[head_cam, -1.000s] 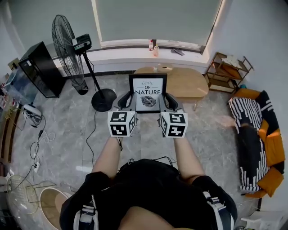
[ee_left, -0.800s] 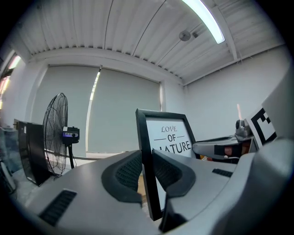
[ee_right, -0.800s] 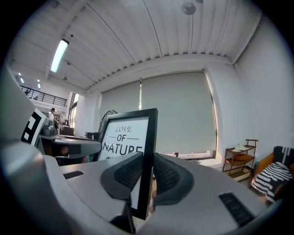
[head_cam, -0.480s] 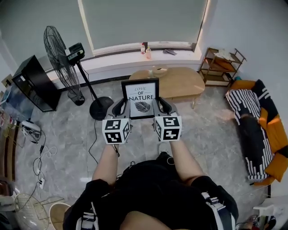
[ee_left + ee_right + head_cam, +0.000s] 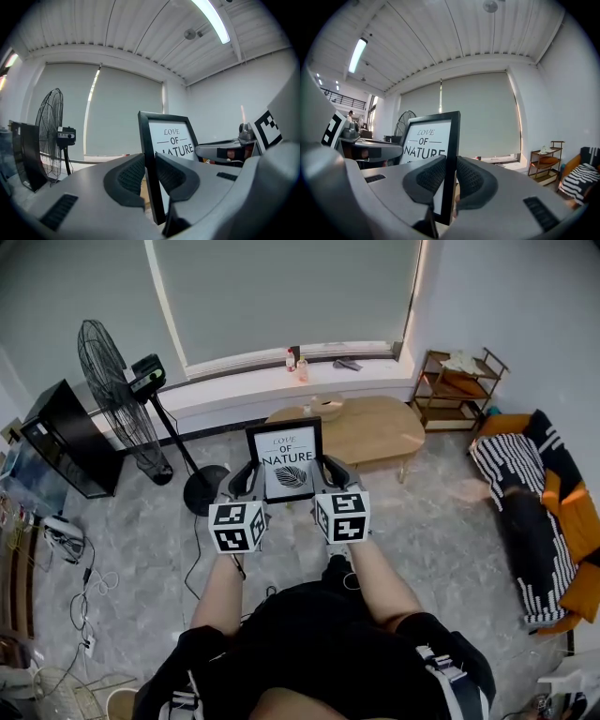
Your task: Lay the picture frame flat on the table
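A black picture frame (image 5: 286,460) with a white print reading "LOVE OF NATURE" is held upright in the air between both grippers. My left gripper (image 5: 242,478) is shut on its left side bar (image 5: 152,168), the pads pressing both faces. On the opposite side bar (image 5: 450,168) my right gripper (image 5: 330,473) is shut the same way. In the head view the frame hangs in front of an oval wooden table (image 5: 375,427) that stands on the tiled floor near the window.
A standing fan (image 5: 117,381) and its round base are at the left, beside a black cabinet (image 5: 61,442). A small wooden shelf (image 5: 455,381) stands at the right wall, a striped and orange couch (image 5: 544,512) further right. A small bowl (image 5: 324,405) rests on the table.
The view has shifted: frame and grippers sit slightly lower and further left in the picture, and the table appears closer behind the frame. The grip on both sides is unchanged.
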`<act>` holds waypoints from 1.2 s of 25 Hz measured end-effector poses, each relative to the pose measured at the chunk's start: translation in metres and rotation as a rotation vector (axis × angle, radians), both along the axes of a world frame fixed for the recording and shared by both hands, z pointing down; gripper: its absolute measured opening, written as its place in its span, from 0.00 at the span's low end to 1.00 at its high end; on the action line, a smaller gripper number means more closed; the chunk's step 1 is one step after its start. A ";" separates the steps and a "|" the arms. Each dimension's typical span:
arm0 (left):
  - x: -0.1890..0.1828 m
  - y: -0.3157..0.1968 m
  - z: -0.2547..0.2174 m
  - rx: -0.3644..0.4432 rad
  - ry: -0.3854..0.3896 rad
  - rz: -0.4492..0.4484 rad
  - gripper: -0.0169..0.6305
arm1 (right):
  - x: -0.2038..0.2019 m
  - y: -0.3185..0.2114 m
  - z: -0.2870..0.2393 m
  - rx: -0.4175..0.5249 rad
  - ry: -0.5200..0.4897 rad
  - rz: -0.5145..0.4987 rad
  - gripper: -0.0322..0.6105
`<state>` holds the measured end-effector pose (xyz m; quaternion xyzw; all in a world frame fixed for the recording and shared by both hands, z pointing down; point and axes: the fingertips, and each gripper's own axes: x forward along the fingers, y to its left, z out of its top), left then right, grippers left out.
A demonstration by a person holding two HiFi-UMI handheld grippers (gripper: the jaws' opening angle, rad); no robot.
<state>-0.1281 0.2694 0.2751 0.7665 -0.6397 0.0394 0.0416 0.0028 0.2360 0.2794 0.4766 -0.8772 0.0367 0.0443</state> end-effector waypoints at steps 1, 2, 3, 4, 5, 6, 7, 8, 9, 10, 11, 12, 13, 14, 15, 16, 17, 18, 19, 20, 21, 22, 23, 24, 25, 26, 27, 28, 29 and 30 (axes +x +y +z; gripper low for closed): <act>0.000 -0.012 0.002 0.000 0.000 -0.004 0.16 | 0.000 -0.012 0.002 0.000 -0.001 -0.002 0.19; -0.001 -0.025 0.005 -0.002 0.000 -0.007 0.16 | -0.001 -0.026 0.004 0.001 -0.002 -0.005 0.19; -0.001 -0.040 0.007 -0.005 0.001 -0.010 0.16 | -0.001 -0.041 0.006 0.000 -0.002 -0.007 0.19; 0.000 -0.057 0.009 -0.008 0.002 -0.011 0.16 | 0.000 -0.058 0.008 -0.001 -0.002 -0.008 0.19; 0.002 -0.075 0.011 -0.011 0.003 -0.011 0.16 | 0.001 -0.076 0.010 -0.003 -0.001 -0.009 0.19; 0.004 -0.094 0.012 -0.014 0.003 -0.012 0.16 | 0.004 -0.095 0.011 -0.005 -0.002 -0.010 0.19; 0.007 -0.114 0.012 -0.016 0.001 -0.013 0.16 | 0.007 -0.115 0.012 -0.008 -0.005 -0.010 0.19; 0.011 -0.135 0.012 -0.017 -0.002 -0.014 0.16 | 0.011 -0.136 0.013 -0.011 -0.008 -0.011 0.19; 0.015 -0.156 0.012 -0.019 -0.005 -0.016 0.16 | 0.015 -0.158 0.013 -0.016 -0.013 -0.011 0.19; 0.020 -0.178 0.011 -0.022 -0.005 -0.018 0.16 | 0.019 -0.181 0.012 -0.020 -0.016 -0.011 0.19; 0.024 -0.199 0.010 -0.026 -0.003 -0.019 0.16 | 0.023 -0.203 0.010 -0.023 -0.016 -0.012 0.19; 0.026 -0.221 0.009 -0.031 0.000 -0.020 0.16 | 0.025 -0.225 0.008 -0.026 -0.013 -0.014 0.19; 0.028 -0.242 0.007 -0.035 0.003 -0.021 0.16 | 0.027 -0.247 0.005 -0.028 -0.010 -0.020 0.19; 0.029 -0.264 0.005 -0.038 0.004 -0.026 0.16 | 0.028 -0.268 0.003 -0.029 -0.007 -0.027 0.19; 0.030 -0.286 0.002 -0.041 0.003 -0.032 0.16 | 0.028 -0.290 0.002 -0.031 -0.006 -0.034 0.19; 0.031 -0.309 0.000 -0.043 0.001 -0.038 0.16 | 0.030 -0.313 0.000 -0.033 -0.006 -0.040 0.19; 0.033 -0.331 -0.002 -0.045 0.000 -0.042 0.16 | 0.032 -0.336 -0.002 -0.034 -0.006 -0.045 0.19; 0.036 -0.354 -0.003 -0.047 -0.001 -0.045 0.16 | 0.034 -0.360 -0.004 -0.035 -0.006 -0.049 0.19; 0.038 -0.376 -0.004 -0.049 0.000 -0.047 0.16 | 0.035 -0.383 -0.005 -0.037 -0.006 -0.053 0.19; 0.039 -0.396 -0.005 -0.052 0.000 -0.049 0.16 | 0.037 -0.404 -0.006 -0.041 -0.006 -0.057 0.19; 0.040 -0.416 -0.005 -0.056 0.000 -0.050 0.16 | 0.037 -0.424 -0.006 -0.046 -0.006 -0.060 0.19; 0.041 -0.434 -0.005 -0.060 0.000 -0.051 0.16 | 0.038 -0.443 -0.006 -0.052 -0.006 -0.064 0.19; 0.042 -0.452 -0.005 -0.065 -0.001 -0.050 0.16 | 0.040 -0.460 -0.005 -0.059 -0.007 -0.069 0.19; 0.045 -0.468 -0.005 -0.071 -0.001 -0.048 0.16 | 0.042 -0.476 -0.004 -0.065 -0.008 -0.074 0.19; 0.048 -0.482 -0.005 -0.075 -0.001 -0.044 0.16 | 0.045 -0.491 -0.003 -0.072 -0.008 -0.078 0.19; 0.051 -0.494 -0.003 -0.081 0.000 -0.041 0.16 | 0.047 -0.504 0.000 -0.081 -0.006 -0.081 0.19; 0.052 -0.504 0.000 -0.088 0.002 -0.040 0.16 | 0.048 -0.515 0.003 -0.091 -0.003 -0.082 0.19; 0.051 -0.513 0.005 -0.098 0.005 -0.041 0.16 | 0.046 -0.525 0.008 -0.102 0.002 -0.081 0.19; 0.047 -0.521 0.011 -0.110 0.009 -0.041 0.16 | 0.042 -0.534 0.013 -0.114 0.006 -0.081 0.19; 0.041 -0.529 0.016 -0.122 0.015 -0.039 0.16 | 0.037 -0.541 0.018 -0.126 0.010 -0.081 0.19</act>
